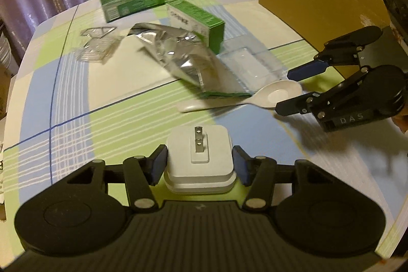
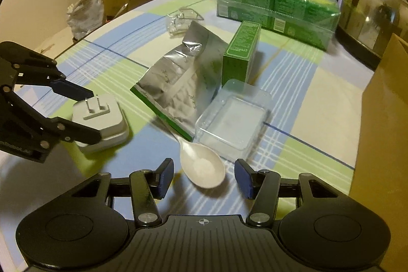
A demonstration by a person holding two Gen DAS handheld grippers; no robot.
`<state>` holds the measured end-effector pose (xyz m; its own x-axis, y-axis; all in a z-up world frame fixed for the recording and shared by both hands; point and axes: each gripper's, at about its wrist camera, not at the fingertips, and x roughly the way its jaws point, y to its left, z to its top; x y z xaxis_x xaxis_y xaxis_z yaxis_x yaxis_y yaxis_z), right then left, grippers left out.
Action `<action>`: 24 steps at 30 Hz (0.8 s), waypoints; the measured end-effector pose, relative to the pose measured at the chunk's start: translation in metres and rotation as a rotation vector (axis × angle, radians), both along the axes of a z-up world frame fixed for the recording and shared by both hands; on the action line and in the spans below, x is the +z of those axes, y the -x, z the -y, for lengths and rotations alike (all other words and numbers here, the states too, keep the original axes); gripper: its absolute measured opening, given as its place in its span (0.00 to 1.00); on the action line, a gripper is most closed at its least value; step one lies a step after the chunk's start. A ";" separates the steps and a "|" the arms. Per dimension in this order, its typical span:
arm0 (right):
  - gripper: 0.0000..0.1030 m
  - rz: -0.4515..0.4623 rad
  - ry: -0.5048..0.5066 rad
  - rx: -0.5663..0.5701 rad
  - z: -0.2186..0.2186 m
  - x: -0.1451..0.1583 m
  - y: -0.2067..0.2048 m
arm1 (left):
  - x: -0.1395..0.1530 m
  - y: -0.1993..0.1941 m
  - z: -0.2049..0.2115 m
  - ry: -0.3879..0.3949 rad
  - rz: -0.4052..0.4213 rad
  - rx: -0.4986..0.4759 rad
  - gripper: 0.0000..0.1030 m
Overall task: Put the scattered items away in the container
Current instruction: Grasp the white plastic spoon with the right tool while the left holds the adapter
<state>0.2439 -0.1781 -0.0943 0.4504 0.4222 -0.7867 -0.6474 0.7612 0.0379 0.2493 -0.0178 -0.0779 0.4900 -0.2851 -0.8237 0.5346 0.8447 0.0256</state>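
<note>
White plug adapter (image 1: 199, 162) on the tabletop (image 1: 76, 103) between my left tongs (image 1: 199, 163), pads beside it, grip uncertain; right tongs (image 2: 204, 176) open around the spoon (image 2: 202, 166) bowl, which I judge may slip short of the cardboard box (image 1: 313, 4).

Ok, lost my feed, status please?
Left gripper fingers bracketing white plug adapter. Right gripper open around spoon bowl. Cardboard box right, path unobstructed.
</note>
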 end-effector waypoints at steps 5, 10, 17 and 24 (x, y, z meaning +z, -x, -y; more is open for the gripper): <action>0.29 -0.076 -0.024 0.021 -0.006 -0.001 0.007 | -0.001 0.004 -0.007 0.002 0.000 0.000 0.49; 0.21 -0.139 -0.055 0.058 -0.016 0.001 0.037 | -0.001 0.017 -0.019 0.020 -0.003 0.020 0.49; 0.14 -0.117 -0.046 0.038 -0.015 0.006 0.066 | 0.001 0.042 -0.027 0.058 -0.014 0.053 0.49; 0.47 0.008 0.030 0.027 -0.010 0.006 0.081 | 0.006 0.054 -0.032 0.081 0.009 0.084 0.49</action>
<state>0.1631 -0.1681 -0.0888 0.4457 0.4108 -0.7954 -0.6676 0.7444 0.0104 0.1958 0.0142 -0.0723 0.5226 -0.3086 -0.7948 0.4621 0.8859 -0.0401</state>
